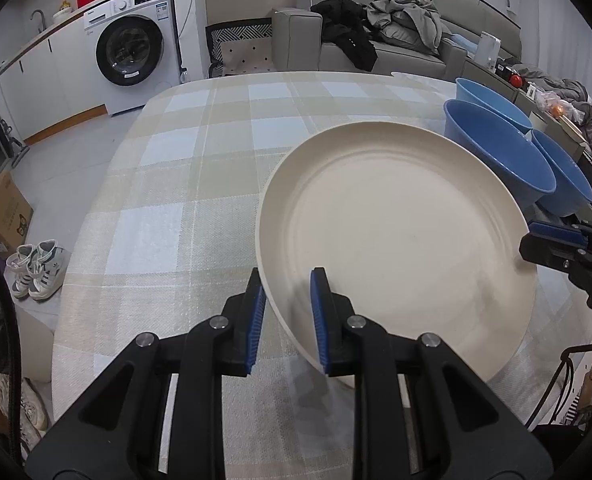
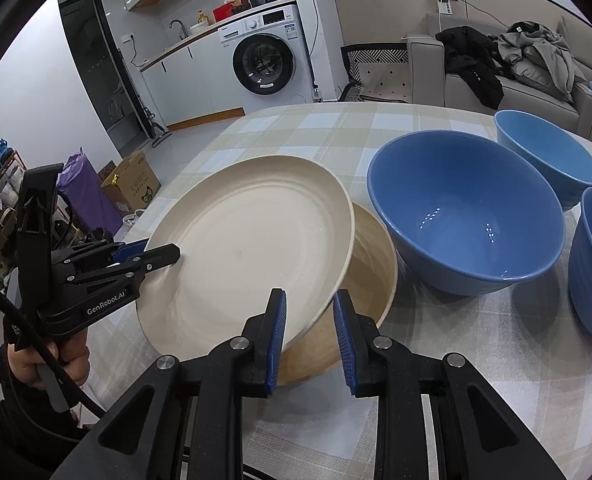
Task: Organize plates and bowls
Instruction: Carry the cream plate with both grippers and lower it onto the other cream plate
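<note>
The left tool (image 2: 164,254), marked "GenRobot.AI", and the right tool (image 2: 310,336) each clamp an opposite rim of a cream plate (image 2: 248,240). The plate is tilted over a tan plate (image 2: 376,264) lying on the checked tabletop (image 1: 168,184). Three blue bowls (image 2: 464,208) sit just right of the plates. The tabletop's left and far parts lie bare to the edge.

Upper plate (image 2: 248,240) tilted over lower plate (image 2: 372,280), three bowls (image 2: 464,216) just right.
</note>
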### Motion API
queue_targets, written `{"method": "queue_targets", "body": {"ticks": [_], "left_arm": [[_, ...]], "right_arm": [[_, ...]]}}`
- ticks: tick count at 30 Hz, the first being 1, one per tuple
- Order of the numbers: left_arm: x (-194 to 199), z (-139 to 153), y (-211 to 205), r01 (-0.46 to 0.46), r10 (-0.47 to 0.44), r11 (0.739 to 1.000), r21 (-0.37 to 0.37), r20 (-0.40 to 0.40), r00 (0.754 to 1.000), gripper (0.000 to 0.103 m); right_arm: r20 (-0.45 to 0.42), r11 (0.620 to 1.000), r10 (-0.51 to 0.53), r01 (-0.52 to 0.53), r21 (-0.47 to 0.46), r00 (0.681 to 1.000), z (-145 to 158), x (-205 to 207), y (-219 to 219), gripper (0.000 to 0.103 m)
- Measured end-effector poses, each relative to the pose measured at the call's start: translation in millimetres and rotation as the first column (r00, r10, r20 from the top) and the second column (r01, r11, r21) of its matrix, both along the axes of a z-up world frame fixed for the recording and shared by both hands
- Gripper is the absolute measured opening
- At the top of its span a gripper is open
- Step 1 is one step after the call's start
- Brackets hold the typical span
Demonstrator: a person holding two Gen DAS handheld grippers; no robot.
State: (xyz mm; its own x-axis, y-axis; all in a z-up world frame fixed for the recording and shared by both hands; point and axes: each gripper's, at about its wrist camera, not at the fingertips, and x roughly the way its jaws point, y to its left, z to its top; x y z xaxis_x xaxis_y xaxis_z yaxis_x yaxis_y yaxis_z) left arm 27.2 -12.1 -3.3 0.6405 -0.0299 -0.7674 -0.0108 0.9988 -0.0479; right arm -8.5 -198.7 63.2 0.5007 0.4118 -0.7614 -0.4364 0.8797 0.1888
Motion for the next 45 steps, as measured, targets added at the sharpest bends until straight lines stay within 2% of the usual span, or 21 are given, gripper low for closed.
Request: {"method": "queue_targets", "body": {"ticks": [5,31,45], "left_arm": [[5,-8,-1,0.002,-0.002,1.0,-0.007,-0.005,1.0,0.019],[-2,-26,-27,0.02,-0.022,0.998,0.066,0.041,0.999,0.02],[-1,-33,-37,0.025,-0.031,0.992,0.123,0.046,0.998,0.022]], "right_arm": [[0.0,1.0,-0.007,0.007,-0.013,1.0,-3,2,2,0.026],[0.007,0.998,-0.059,0.059,-0.035,0.998,-16,0,-7,0.026],[0.055,0.987,-0.064,0.071,-0.146,0.996,-23,-3,5,0.026]]}}
